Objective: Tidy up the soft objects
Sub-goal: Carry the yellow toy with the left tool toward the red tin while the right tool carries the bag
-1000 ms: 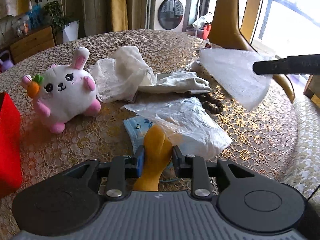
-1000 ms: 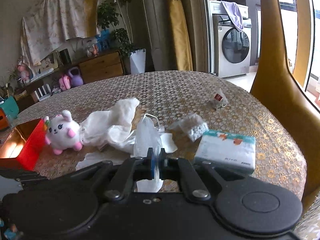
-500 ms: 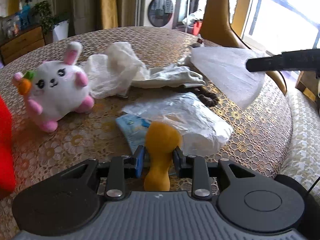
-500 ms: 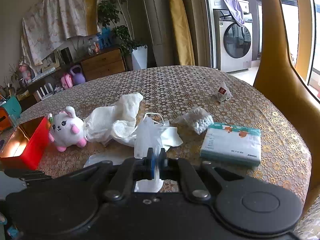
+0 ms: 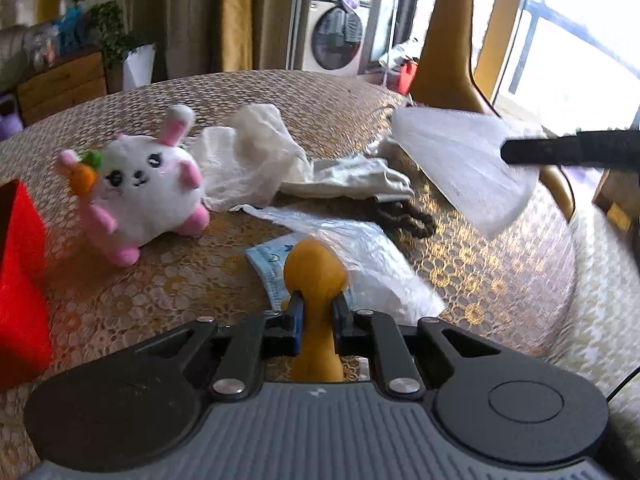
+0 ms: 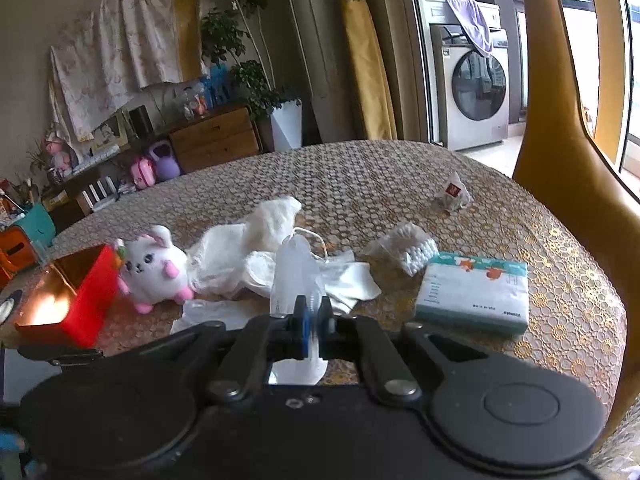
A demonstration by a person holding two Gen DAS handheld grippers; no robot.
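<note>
Right now the yellow squishy toy [image 5: 315, 276] is sitting pinched at its narrow waist between the jaws of the left gripper [image 5: 316, 312], which have just been closing in on it; its round head is bulging out above the pads, over the table. The right gripper [image 6: 311, 320] is holding its jaws together on a thin white mask [image 6: 294, 276], which is standing up from the pads and also trailing below them; from the left view the same mask [image 5: 460, 160] is hanging in the air beside that gripper's dark finger [image 5: 568, 152].

Just beyond the yellow toy, a blue face mask [image 5: 269, 264] is lying flat on the table, partly under a crinkled clear plastic bag [image 5: 372, 256]. Further back, a rumpled white cloth [image 5: 248, 160] is lying next to the white plush rabbit [image 5: 148, 188], which is sitting upright, its pink ears up, a small carrot at its side. A dark brown hair tie [image 5: 412, 216] is lying near the bag.

A red box [image 6: 76, 292] is standing open just beside the rabbit. Over to the right, a pack of tissues [image 6: 472, 292] is lying flat, with a small bag of cotton balls [image 6: 408, 246] near it. All of it is resting on the gold lace tablecloth [image 6: 360, 176].
</note>
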